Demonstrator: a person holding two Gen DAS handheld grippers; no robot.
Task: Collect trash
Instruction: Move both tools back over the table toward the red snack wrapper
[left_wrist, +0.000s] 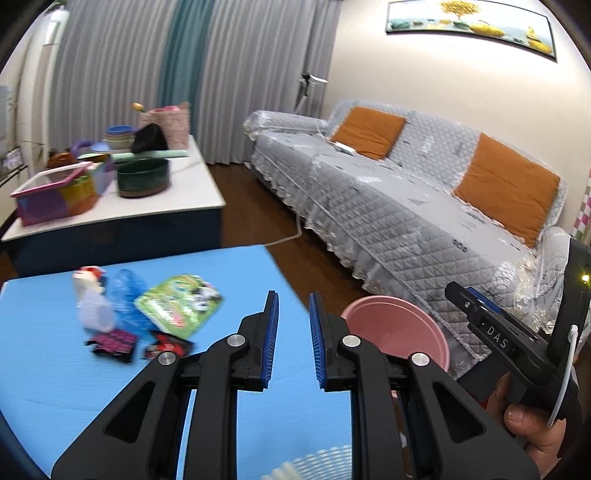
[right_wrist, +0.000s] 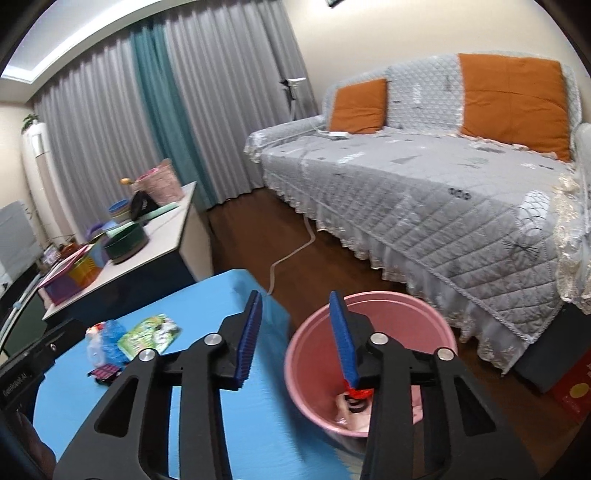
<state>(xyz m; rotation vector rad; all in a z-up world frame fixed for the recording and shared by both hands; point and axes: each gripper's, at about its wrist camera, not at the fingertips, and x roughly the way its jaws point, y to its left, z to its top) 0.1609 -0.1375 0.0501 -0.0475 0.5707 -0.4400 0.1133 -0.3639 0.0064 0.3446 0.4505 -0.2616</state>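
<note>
Hovering: both grippers hang over the blue worktop (left_wrist: 55, 369), neither one carrying anything.
Left gripper: left gripper (left_wrist: 293, 339) shows a narrow gap between its blue pads, nothing in it; the worktop edge shows straight through.
Right gripper: right gripper (right_wrist: 297, 339) is parted with only air between the pads; it sits just above the pink bin (right_wrist: 317, 398).
Already binned: crumpled pieces lie at the bottom of the pink bin, one red scrap (right_wrist: 356, 392) plain enough, the rest pale and half behind the gripper frame. So I judge some collecting is done.
Left to do: a cluster of litter sits well apart from the bin at the far side of the worktop: a green snack packet (left_wrist: 179, 304), a blue plastic bag (left_wrist: 127, 295), a white crumpled wrapper with red print (left_wrist: 90, 291), a dark pink-patterned wrapper (left_wrist: 112, 341) and a red-and-black wrapper (left_wrist: 168, 345). Five pieces by my count, so well short of finished.
Hard to read: the litter is smeared by blur; printing is unreadable, and pieces may overlap.
Cut off: the bin's base and near rim hide behind gripper frames; how full it is I cannot tell.
Also hidden: the worktop's near edge runs out of view under the grippers, so more trash could lie there.
</note>
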